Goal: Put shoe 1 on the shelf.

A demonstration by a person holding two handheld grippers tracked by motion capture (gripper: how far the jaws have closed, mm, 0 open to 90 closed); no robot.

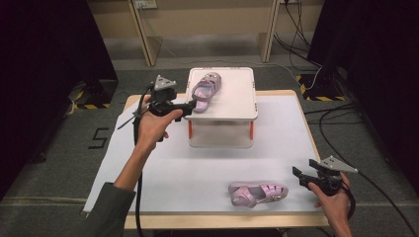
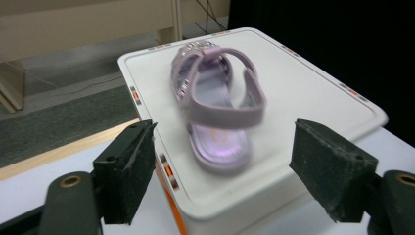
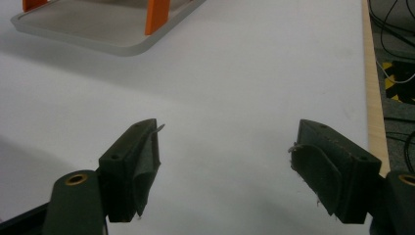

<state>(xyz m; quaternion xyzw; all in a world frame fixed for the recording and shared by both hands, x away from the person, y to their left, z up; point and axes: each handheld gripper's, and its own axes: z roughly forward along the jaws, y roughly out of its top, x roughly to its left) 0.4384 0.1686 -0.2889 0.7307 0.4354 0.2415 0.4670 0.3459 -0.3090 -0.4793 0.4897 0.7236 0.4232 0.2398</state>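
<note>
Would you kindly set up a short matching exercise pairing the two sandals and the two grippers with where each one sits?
Things:
1. sandal on the stand
2. second sandal
3. left gripper
4. right gripper

Places:
A. near edge of the table, right of the second sandal
B. on top of the white stand
C. flat on the white tabletop
D. at the stand's left edge, jaws open

Pairs: 1-B, 2-C, 3-D, 4-A

A white table (image 1: 276, 148) stands on grey floor (image 1: 49, 163). Black cables (image 1: 341, 116) trail at the right, yellow-black hazard tape (image 1: 91, 105) lies at the far left, wooden legs (image 1: 143, 32) beyond.
</note>
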